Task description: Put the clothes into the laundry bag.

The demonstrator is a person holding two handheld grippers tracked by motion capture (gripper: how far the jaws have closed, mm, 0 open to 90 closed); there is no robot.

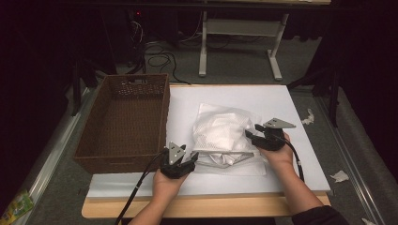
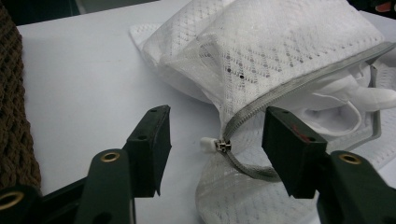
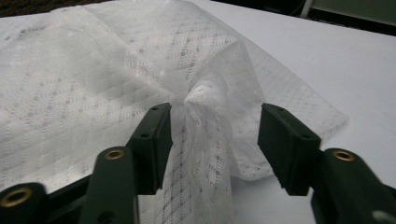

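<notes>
Both grippers loose at a white mesh laundry bag

High view: mesh laundry bag (image 1: 220,133) lies on the white table (image 1: 291,101) beside a wicker basket (image 1: 123,119). Left gripper view: left gripper (image 2: 215,140) jaws apart, zipper pull (image 2: 215,145) between them untouched. Right gripper view: right gripper (image 3: 215,135) jaws apart around a bunched mesh fold.

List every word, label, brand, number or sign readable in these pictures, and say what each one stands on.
None can be read.
The white mesh laundry bag, its zipper pull and the brown woven basket bear no print.
The colourful packet on the floor by the table's near left corner has print too small and blurred to read.
</notes>
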